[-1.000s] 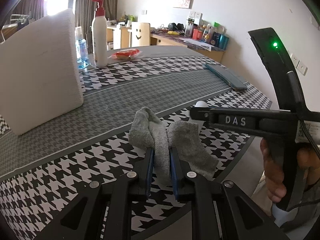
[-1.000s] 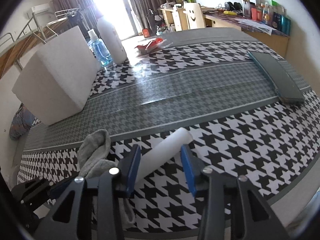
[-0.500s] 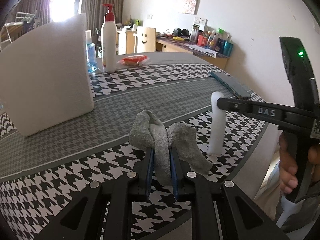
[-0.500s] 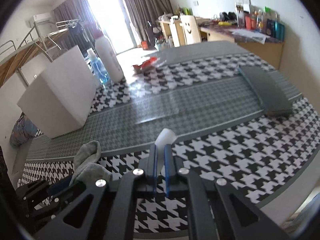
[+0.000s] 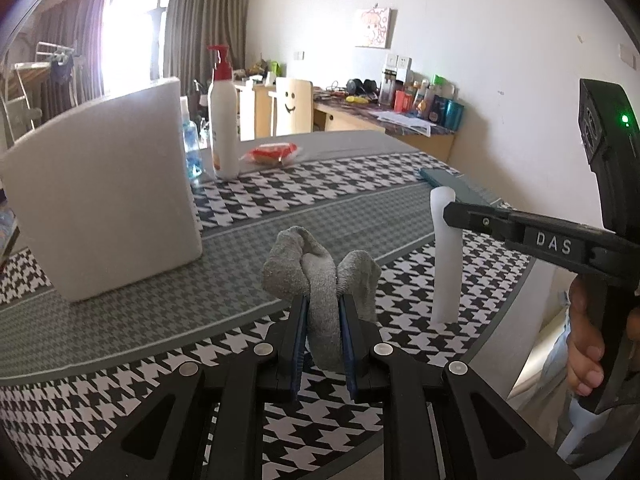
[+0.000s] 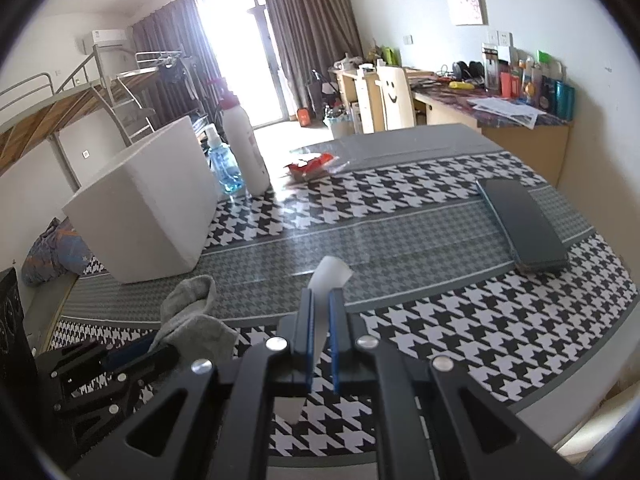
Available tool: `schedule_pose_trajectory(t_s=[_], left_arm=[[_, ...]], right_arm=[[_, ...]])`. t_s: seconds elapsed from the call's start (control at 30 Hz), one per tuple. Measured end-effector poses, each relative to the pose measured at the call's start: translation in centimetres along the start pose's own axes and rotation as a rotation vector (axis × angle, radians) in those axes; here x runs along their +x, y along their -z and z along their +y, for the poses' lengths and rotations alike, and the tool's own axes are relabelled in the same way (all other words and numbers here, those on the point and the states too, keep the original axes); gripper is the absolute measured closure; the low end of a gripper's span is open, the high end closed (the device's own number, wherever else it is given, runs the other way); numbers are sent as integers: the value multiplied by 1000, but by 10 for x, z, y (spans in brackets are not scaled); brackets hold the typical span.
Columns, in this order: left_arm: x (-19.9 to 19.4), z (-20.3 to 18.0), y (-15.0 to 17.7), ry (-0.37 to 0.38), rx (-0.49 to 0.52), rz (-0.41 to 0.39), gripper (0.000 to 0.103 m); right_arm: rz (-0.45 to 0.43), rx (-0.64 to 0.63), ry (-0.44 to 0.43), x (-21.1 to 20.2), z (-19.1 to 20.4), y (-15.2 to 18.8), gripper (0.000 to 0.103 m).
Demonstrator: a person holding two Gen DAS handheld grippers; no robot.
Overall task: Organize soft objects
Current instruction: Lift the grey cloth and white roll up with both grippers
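— Grey and fuzzy, that's the sock (image 5: 320,276)?

— Yes, a terry knit, bunched into two lobes. The left gripper (image 5: 323,322) is clamped on its middle, holding it above the near edge of the tabletop (image 5: 248,228).

— And the pale piece?

— White foam tube (image 5: 444,256), upright, pinched flat near its upper part by the right gripper (image 6: 320,320), near the tabletop's right edge. From the left wrist view I cannot tell whether its foot touches the cloth.

— What's the surface like?

— Black-and-white houndstooth cloth with a fine grey band across the middle. A large white foam block (image 5: 104,188) stands toward the left edge; behind it are a pump bottle (image 5: 222,120), a blue bottle (image 6: 224,164) and a red packet (image 5: 272,152). A dark flat case (image 6: 520,224) lies near the right edge.

— The room?

— Curtained bright window, cluttered desk along the wall, chair with a smiley face (image 5: 294,106).
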State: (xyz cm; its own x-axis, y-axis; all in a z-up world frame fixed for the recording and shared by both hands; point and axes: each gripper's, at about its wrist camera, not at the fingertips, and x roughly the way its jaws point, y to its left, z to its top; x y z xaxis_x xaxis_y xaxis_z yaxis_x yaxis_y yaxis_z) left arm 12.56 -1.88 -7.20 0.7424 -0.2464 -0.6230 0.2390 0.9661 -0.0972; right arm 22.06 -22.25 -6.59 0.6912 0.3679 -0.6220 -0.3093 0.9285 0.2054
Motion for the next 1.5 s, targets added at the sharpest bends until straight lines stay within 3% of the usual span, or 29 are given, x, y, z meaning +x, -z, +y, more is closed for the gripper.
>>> schedule_pose_trajectory(t_s=[0.37,0.6,1.5], left_arm=[[-10,4,-4,-4,-5,-26,86],[-14,5,-8,-3,-5,-44,94],[-18,12,-45,-73,5,-104,94]], right_arm=[[-26,-19,-9,-7,7,-4,94],[-32,-31,-14,-9,10,-6,94],[-99,-90,-43,-19,24,-28,94]])
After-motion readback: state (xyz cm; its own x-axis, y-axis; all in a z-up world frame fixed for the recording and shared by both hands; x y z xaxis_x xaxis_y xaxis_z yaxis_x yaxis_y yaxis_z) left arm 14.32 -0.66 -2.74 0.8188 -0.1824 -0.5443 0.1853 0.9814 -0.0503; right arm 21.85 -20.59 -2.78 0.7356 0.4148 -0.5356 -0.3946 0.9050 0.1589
